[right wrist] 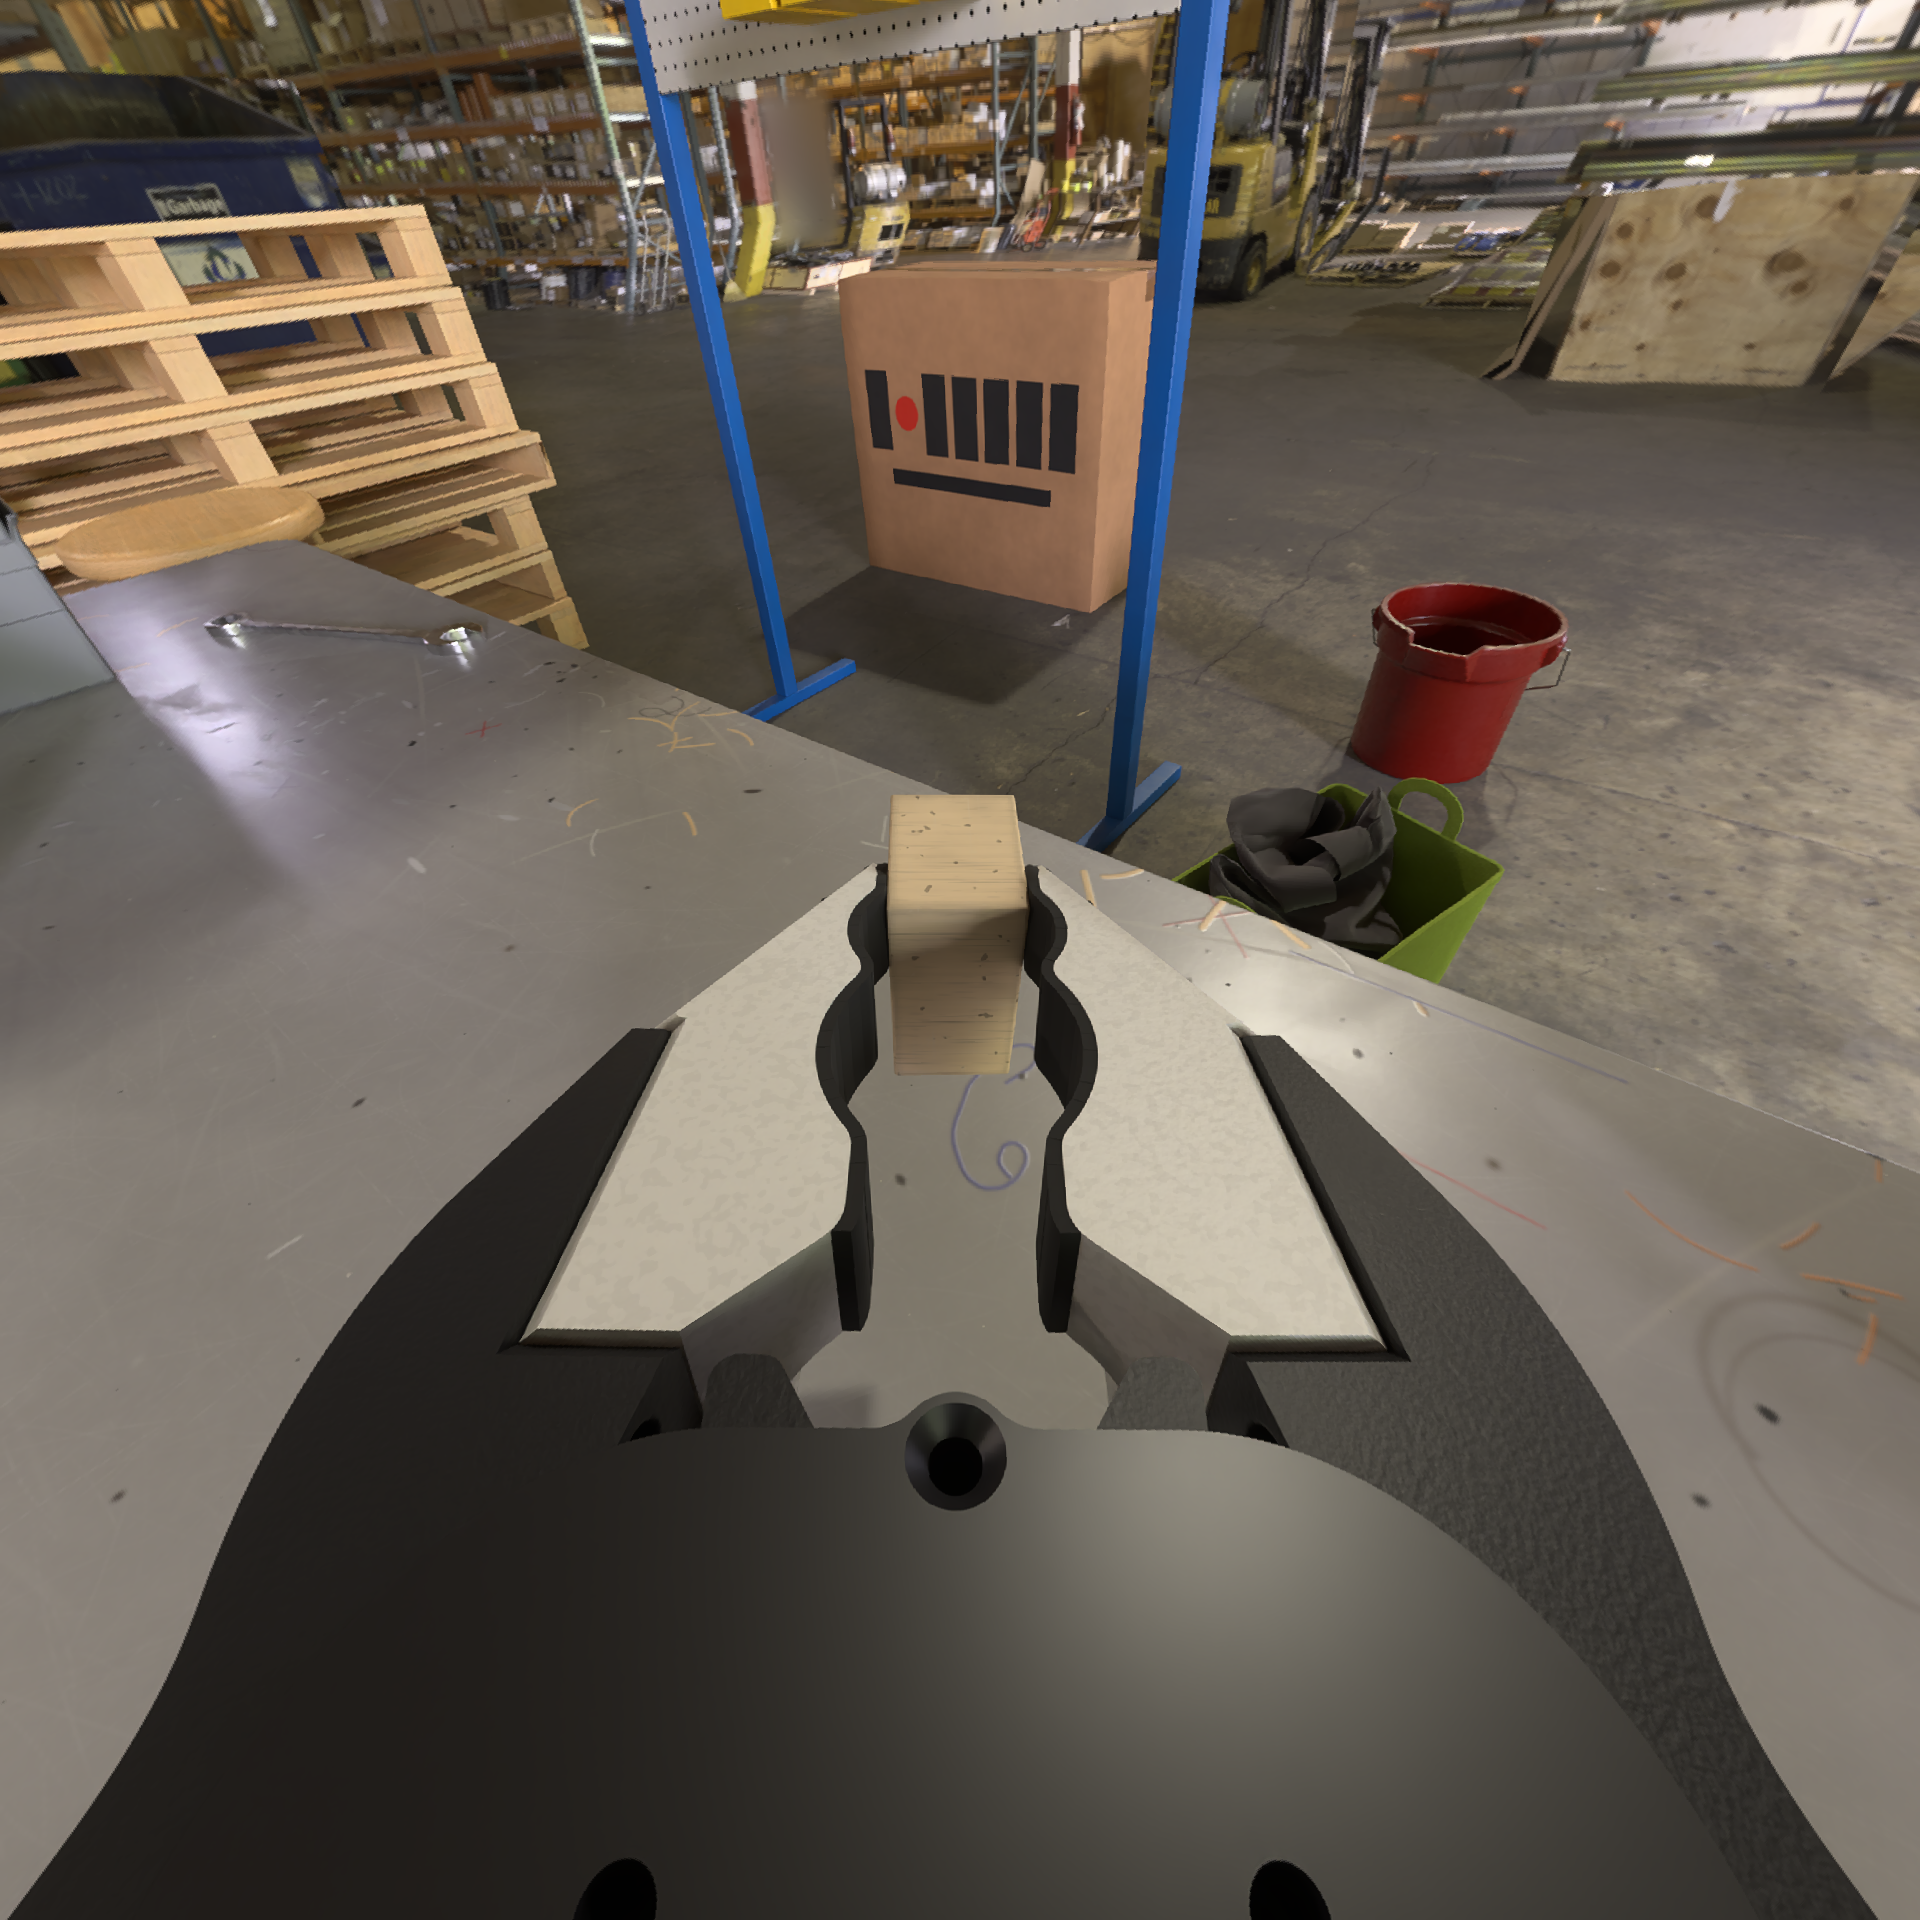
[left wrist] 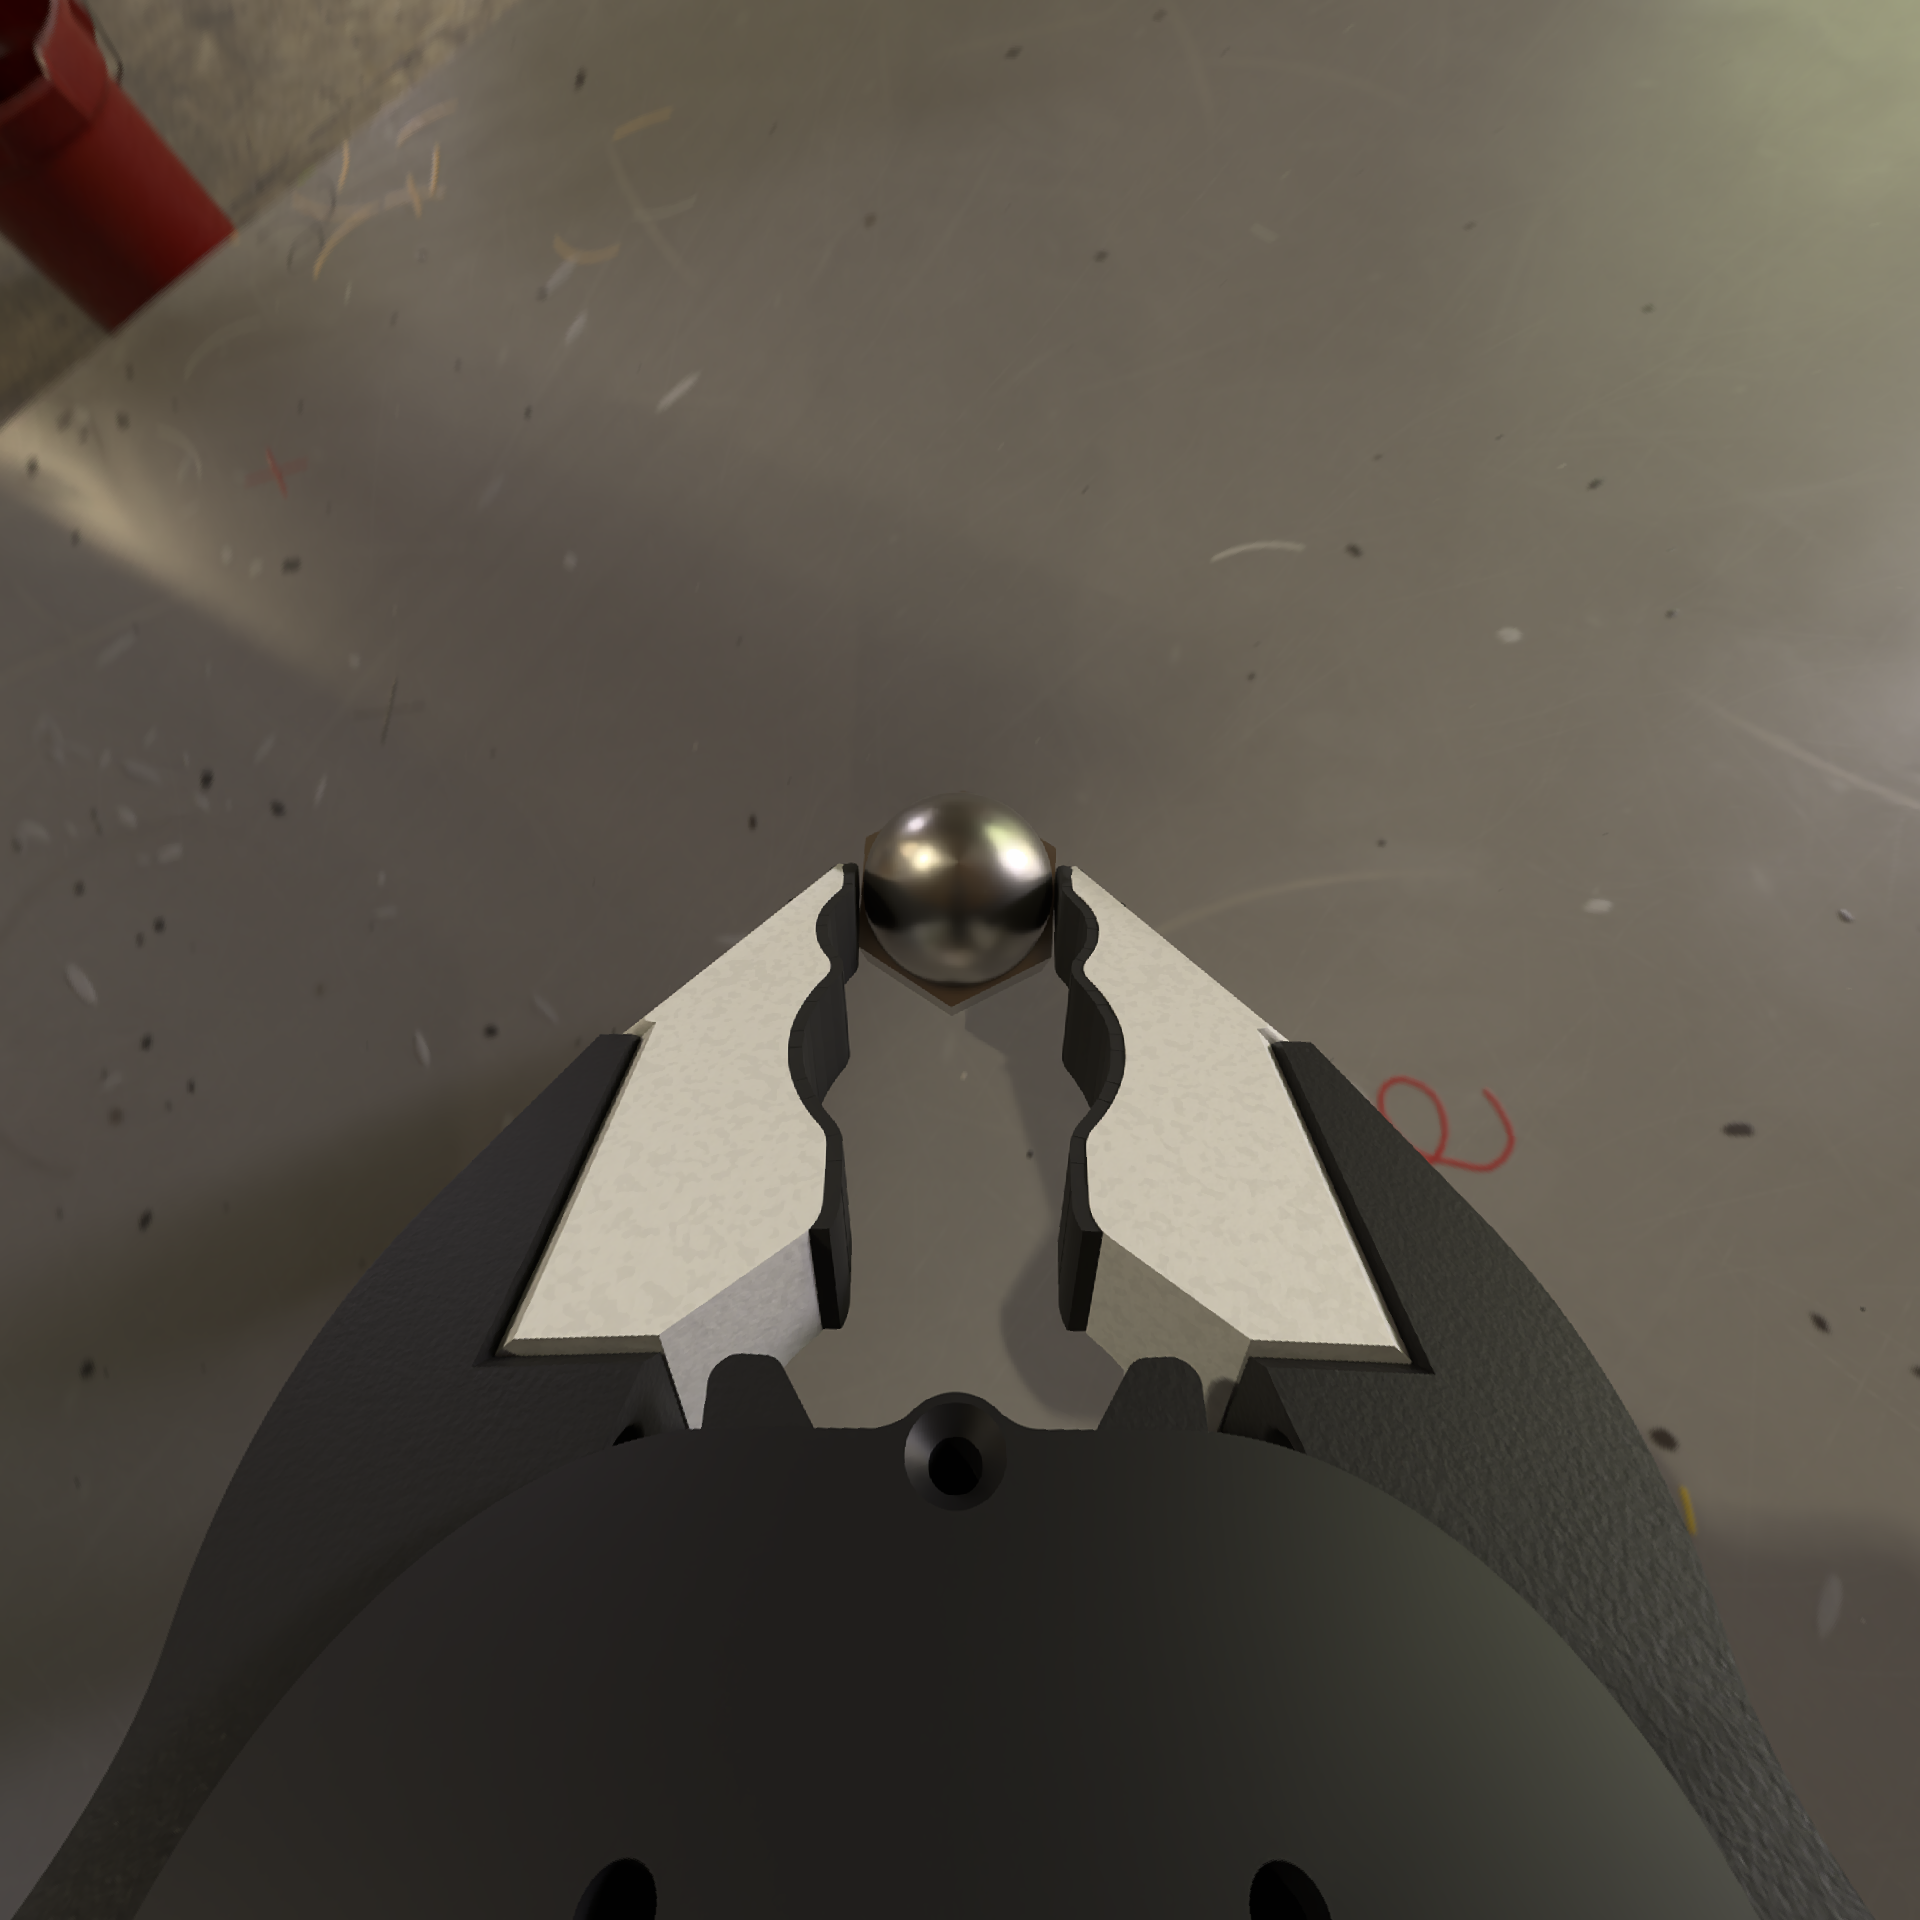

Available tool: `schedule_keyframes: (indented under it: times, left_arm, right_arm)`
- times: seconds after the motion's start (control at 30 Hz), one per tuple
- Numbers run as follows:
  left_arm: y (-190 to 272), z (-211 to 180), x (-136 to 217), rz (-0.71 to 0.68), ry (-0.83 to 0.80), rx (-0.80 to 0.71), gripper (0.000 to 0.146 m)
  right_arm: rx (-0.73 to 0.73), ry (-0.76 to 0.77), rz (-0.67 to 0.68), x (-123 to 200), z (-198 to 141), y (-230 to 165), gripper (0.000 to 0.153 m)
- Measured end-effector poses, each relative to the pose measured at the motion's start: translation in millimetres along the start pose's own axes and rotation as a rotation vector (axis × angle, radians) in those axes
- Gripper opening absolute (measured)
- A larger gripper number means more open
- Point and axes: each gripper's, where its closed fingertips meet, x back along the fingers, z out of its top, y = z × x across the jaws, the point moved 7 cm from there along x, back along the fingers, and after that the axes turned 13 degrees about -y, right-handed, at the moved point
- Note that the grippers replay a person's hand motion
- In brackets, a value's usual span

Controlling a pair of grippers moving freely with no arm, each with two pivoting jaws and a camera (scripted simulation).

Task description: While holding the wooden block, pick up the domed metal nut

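The left gripper (left wrist: pixel 958 909) is closing its fingers (left wrist: pixel 847 935) on the domed metal nut (left wrist: pixel 957 902), which is sitting between the very tips, both pads touching its flanks, with the scuffed tabletop (left wrist: pixel 1351 520) beyond. The hold looks shallow, so the lift is best kept straight and slow, pressure steady, to stop the rounded nut squirting forward. Meanwhile the right gripper (right wrist: pixel 956 914) is clamping the wooden block (right wrist: pixel 954 935) between its fingertips, clear above the tabletop.

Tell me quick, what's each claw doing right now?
Left gripper: closed on the domed metal nut, at its fingertips.
Right gripper: closed on the wooden block, held above the table.
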Motion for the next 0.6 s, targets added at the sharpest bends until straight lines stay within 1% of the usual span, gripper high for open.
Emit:
schedule_keyframes:
  times: [0.17,0.27,0.37,0.47,0.6]
  left_arm:
    - [18,30,-3,-0.039,0.093,-0.166,0.037]
    - [29,51,-13,-0.05,0.138,-0.294,0.037]
    - [26,74,-26,-0.035,0.149,-0.394,0.037]
    - [8,104,-34,-0.024,0.175,-0.434,0.037]
    - [-8,143,-47,-0.129,0.231,-0.408,0.037]
  right_arm:
    - [0.005,-0.006,0.006,-2,0,-2,0.025]
    - [0.008,-0.003,0.008,-1,1,-3,0.025]
    - [0.007,0.001,0.014,-1,1,-4,0.025]
    - [0.016,-0.006,0.022,-3,1,-6,0.025]
    - [0.039,-0.017,0.022,-4,2,-10,0.025]
